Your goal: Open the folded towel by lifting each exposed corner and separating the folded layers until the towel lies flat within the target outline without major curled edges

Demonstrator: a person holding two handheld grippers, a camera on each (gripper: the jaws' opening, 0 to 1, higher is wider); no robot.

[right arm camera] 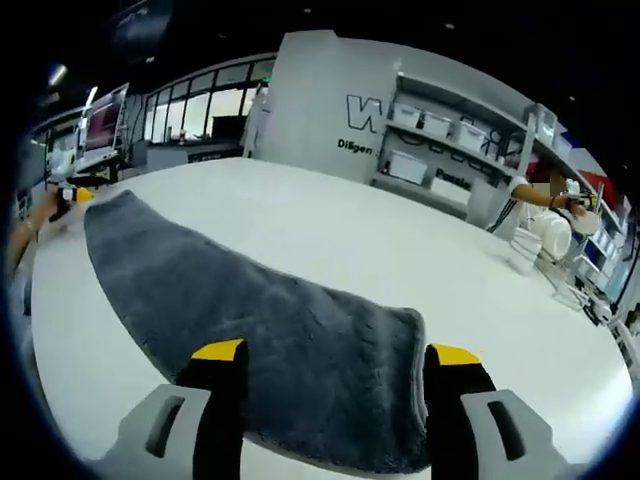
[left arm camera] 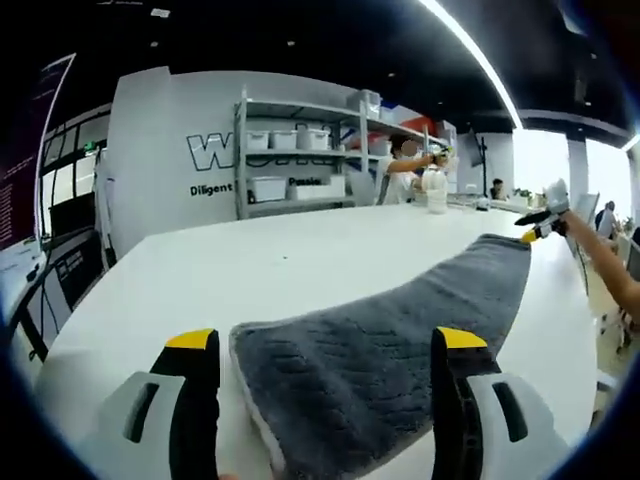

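The grey towel lies long on the white table, one end between each tool's spread jaws. Left gripper and right gripper hold nothing. It looks soft, light and floppy; best pinched at a near corner's top layer.

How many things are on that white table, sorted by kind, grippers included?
Grey towel: 1, lying long across the white table
Yellow-tipped grippers: 2, the left gripper and the right gripper, both open at opposite ends of the towel
White containers near the far edge: about 2, too blurred to be sure
Total: about 5
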